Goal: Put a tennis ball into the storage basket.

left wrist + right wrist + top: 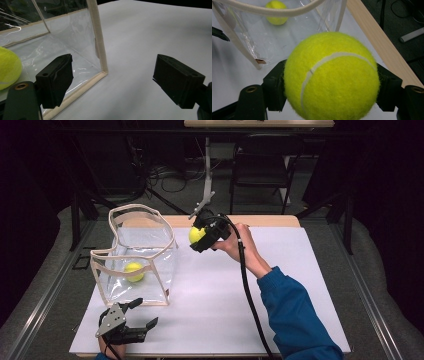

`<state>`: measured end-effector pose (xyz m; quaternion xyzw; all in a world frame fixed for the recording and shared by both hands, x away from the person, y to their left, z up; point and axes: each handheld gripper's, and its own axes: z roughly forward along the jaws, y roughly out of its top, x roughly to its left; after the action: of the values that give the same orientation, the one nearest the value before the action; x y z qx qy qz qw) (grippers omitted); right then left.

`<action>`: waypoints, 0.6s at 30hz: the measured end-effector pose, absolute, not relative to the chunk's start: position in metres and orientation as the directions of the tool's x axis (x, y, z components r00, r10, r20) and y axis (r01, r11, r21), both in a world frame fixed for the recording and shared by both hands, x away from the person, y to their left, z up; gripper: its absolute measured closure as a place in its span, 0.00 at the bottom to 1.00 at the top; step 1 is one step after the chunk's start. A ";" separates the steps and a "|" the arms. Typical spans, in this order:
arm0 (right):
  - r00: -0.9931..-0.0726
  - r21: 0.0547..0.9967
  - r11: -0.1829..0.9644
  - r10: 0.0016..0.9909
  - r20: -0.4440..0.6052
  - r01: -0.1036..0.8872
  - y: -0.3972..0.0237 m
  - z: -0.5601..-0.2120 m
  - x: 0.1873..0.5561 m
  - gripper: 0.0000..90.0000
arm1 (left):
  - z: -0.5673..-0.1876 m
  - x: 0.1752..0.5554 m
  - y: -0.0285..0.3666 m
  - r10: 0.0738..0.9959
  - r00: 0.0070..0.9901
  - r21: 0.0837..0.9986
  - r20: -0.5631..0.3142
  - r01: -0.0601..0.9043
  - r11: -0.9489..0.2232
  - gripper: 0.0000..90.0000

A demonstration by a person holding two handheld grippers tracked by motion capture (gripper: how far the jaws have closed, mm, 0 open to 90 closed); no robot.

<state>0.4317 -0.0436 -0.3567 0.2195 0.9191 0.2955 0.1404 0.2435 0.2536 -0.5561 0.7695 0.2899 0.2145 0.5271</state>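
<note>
Nearest the high camera I have my left gripper (142, 316) at the table's front edge, its black jaws spread apart with nothing between them and the grey three-cornered plate on top. Just beyond it stands the clear plastic bag (165, 265), soft-walled and boxy, edged in cream fabric piping, with one yellow-green tennis ball (134, 271) lying on its floor. To the bag's right and above the white table cover (280, 285), my right gripper (196, 236) is clamped on a second tennis ball (195, 235), held clear of the surface, close to the bag's upper right corner. My sleeve (295, 315) is blue, the cable a thick black line down my forearm.

From the left gripper view, the two blocky matte jaws stand wide apart; between them runs the bag's corner piping (100, 50), and the glossy, crinkled film reflects light. A fuzzy curve of the bagged ball (8, 66) shows at the left edge.

From the right gripper view, the held ball (332, 77) sits squeezed between both jaws, its felt nap and pale curved seam sharp. Beyond it I see the bag's looping rim (274, 11), the other ball (276, 12) inside, and the table's pale wooden edge (377, 40).
</note>
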 end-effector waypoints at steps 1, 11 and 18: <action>-0.864 0.609 0.726 0.487 -0.126 0.320 -0.043 -0.355 0.432 0.29 | -0.556 0.244 0.254 0.672 0.741 0.935 0.026 0.220 -0.278 0.18; -0.867 0.621 0.721 0.481 -0.129 0.307 -0.037 -0.348 0.431 0.29 | -0.556 0.243 0.254 0.670 0.742 0.936 0.025 0.218 -0.277 0.18; -0.869 0.629 0.719 0.476 -0.134 0.297 -0.034 -0.342 0.431 0.29 | -0.556 0.243 0.254 0.671 0.741 0.936 0.025 0.218 -0.276 0.18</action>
<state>0.4310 -0.0343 -0.3419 0.2111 0.9157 0.3101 0.1444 0.2434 0.2539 -0.5561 0.7694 0.2889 0.2143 0.5278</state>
